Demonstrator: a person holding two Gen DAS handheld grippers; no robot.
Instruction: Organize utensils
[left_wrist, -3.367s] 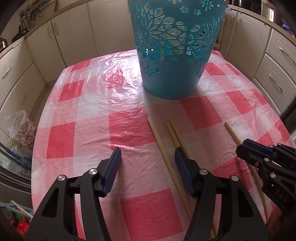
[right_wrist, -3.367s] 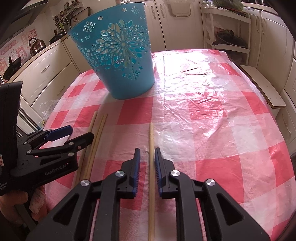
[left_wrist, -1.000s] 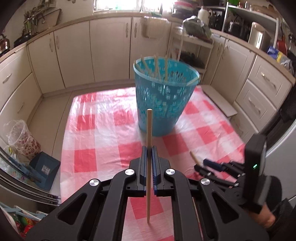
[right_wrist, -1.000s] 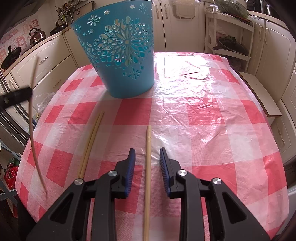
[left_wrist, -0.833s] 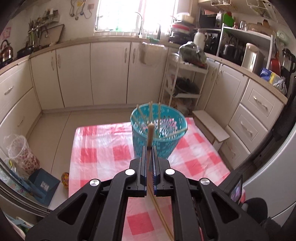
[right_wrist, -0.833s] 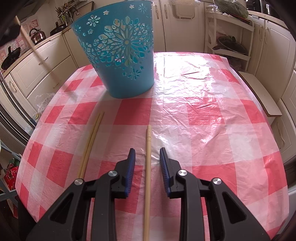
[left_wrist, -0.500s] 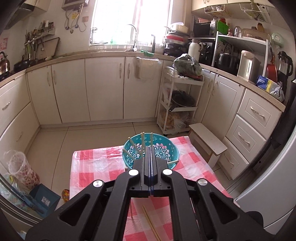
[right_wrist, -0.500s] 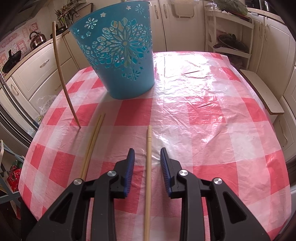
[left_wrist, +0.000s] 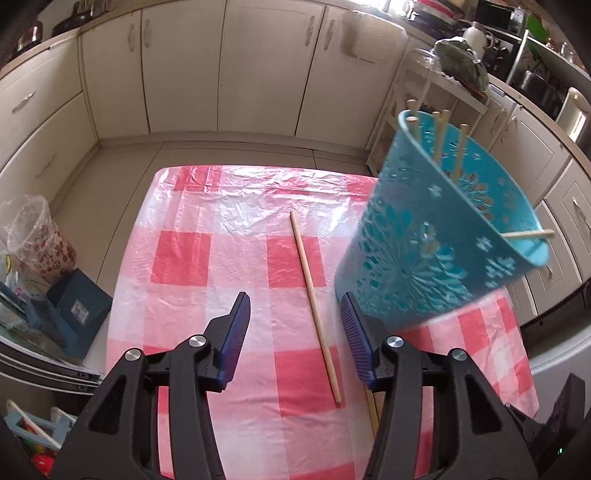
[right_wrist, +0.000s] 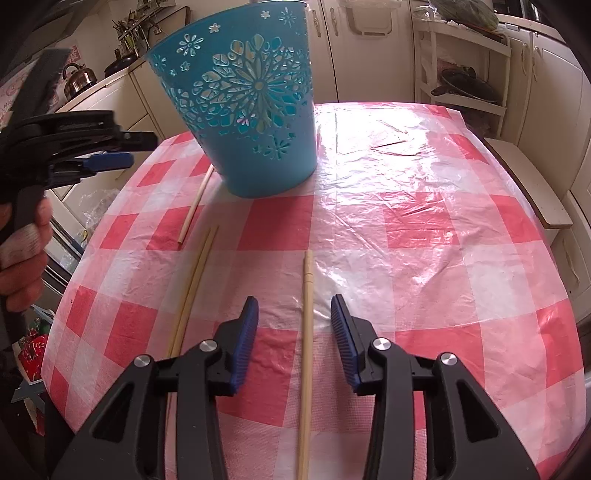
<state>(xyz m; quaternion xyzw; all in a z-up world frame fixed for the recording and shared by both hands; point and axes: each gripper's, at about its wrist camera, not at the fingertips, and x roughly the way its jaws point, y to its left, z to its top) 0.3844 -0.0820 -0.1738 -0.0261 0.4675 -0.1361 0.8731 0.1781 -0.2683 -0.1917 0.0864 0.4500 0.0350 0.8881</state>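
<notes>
A blue cut-out basket (left_wrist: 436, 240) (right_wrist: 251, 110) stands on the red-checked tablecloth (right_wrist: 424, 229) with several wooden chopsticks leaning inside it. One chopstick (left_wrist: 314, 306) (right_wrist: 194, 206) lies loose on the cloth just left of the basket. My left gripper (left_wrist: 293, 301) (right_wrist: 138, 150) hovers above that stick, its jaws opening and empty. My right gripper (right_wrist: 294, 301) straddles another chopstick (right_wrist: 306, 332) that lies flat on the cloth. Its jaws are opening and the pads stay clear of the stick. A pair of chopsticks (right_wrist: 192, 288) lies to the left of it.
A person's hand (right_wrist: 22, 251) holds the left gripper at the table's left edge. Cream kitchen cabinets (left_wrist: 258, 66) ring the table. A bagged bin (left_wrist: 37, 236) and a blue box (left_wrist: 77, 310) sit on the floor to the left, and a low wooden bench (right_wrist: 524, 184) to the right.
The left gripper, shut on a chopstick and raised high over the basket, has let go and come down. That stick fell beside the basket onto the cloth. The right jaws widened slightly.
</notes>
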